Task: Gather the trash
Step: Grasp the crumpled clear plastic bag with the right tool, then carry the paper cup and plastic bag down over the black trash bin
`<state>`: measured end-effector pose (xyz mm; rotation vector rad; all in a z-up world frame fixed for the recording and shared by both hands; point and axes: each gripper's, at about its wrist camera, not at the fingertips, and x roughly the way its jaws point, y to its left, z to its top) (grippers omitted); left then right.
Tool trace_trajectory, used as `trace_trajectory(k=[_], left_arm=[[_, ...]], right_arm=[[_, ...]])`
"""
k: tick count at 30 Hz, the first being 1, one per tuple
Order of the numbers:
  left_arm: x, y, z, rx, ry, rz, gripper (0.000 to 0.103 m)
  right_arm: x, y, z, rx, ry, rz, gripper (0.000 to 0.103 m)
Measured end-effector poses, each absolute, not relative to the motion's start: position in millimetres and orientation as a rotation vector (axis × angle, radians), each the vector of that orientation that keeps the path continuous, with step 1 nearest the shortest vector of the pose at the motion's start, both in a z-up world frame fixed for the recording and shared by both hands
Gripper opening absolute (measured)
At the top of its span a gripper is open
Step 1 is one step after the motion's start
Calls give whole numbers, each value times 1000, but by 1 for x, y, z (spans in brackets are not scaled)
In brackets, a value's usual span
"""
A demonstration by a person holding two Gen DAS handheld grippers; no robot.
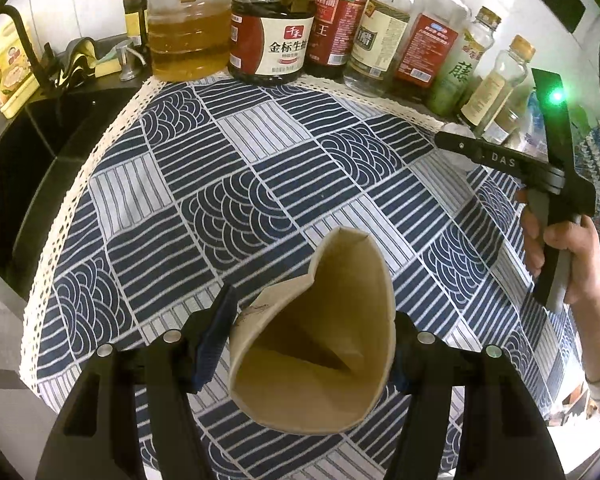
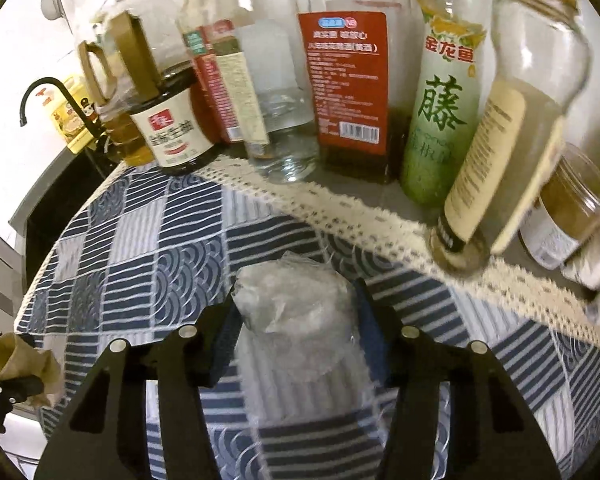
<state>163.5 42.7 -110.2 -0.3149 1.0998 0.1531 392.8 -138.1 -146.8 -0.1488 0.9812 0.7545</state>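
Note:
In the left wrist view my left gripper (image 1: pixel 312 344) is shut on a crumpled brown paper bag (image 1: pixel 320 352). The bag's open mouth faces the camera above the blue-and-white patterned tablecloth (image 1: pixel 260 152). My right gripper (image 1: pixel 446 140) is at the right of that view, held by a hand (image 1: pixel 572 264), with its tip near the bottles. In the right wrist view that gripper (image 2: pixel 296 320) is shut on a crumpled clear plastic cup (image 2: pixel 292 304), with the pads against its sides. The brown paper bag (image 2: pixel 16 360) shows at the lower left there.
A row of sauce and oil bottles (image 1: pixel 340 28) lines the back of the counter, just beyond the cloth's lace edge (image 2: pixel 340 204). A tall jar (image 2: pixel 512 140) and a small jar (image 2: pixel 572 208) stand close to the right gripper. A dark sink (image 1: pixel 40 152) with a faucet (image 1: pixel 24 40) lies left.

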Motion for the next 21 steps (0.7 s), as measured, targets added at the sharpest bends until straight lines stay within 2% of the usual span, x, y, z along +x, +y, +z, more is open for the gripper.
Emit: trace_trajectory(k=[21], left_arm=[[60, 59, -91, -283, 998, -61, 62]], right_arm=[[208, -156, -116, -24, 1026, 590, 54]])
